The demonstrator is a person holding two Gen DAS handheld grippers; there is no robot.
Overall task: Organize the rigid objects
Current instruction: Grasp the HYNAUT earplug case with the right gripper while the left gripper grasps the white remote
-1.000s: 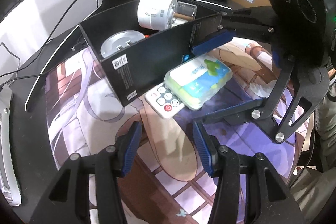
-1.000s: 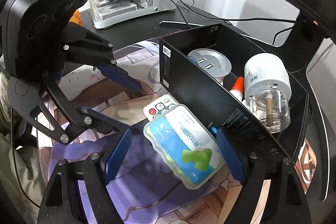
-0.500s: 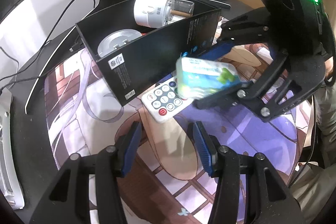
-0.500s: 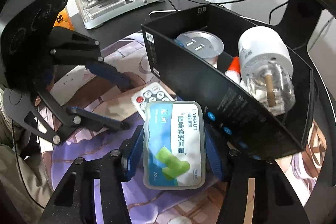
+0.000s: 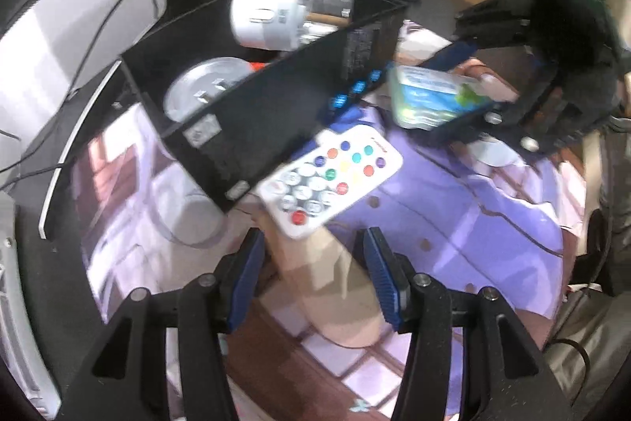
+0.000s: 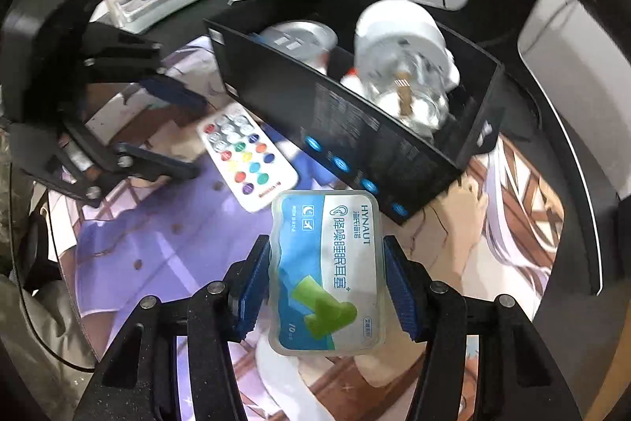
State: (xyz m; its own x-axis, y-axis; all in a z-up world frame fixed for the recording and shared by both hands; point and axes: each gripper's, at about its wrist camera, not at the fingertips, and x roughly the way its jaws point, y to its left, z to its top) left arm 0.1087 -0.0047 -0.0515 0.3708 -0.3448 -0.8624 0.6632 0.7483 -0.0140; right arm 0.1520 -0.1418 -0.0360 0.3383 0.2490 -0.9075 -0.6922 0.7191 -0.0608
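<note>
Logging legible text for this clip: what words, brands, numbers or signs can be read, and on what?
"HYNAUT" on the earplug pack, held in the right gripper.
"降噪睡眠耳塞" on the same pack, beside an ear icon.
"10" at the pack's bottom corner; the small print beside it is too small to read.
Black box: white print and blue icons, too blurred.
Remote: red logo and button marks, unreadable.

Both views are taken from the wrists, angled steeply down and close over the mat [image 5: 493, 223]. The box [image 5: 276, 113] and remote [image 5: 335, 180] are shared (seen from opposite sides), and each gripper is caught in the other's view.
</note>
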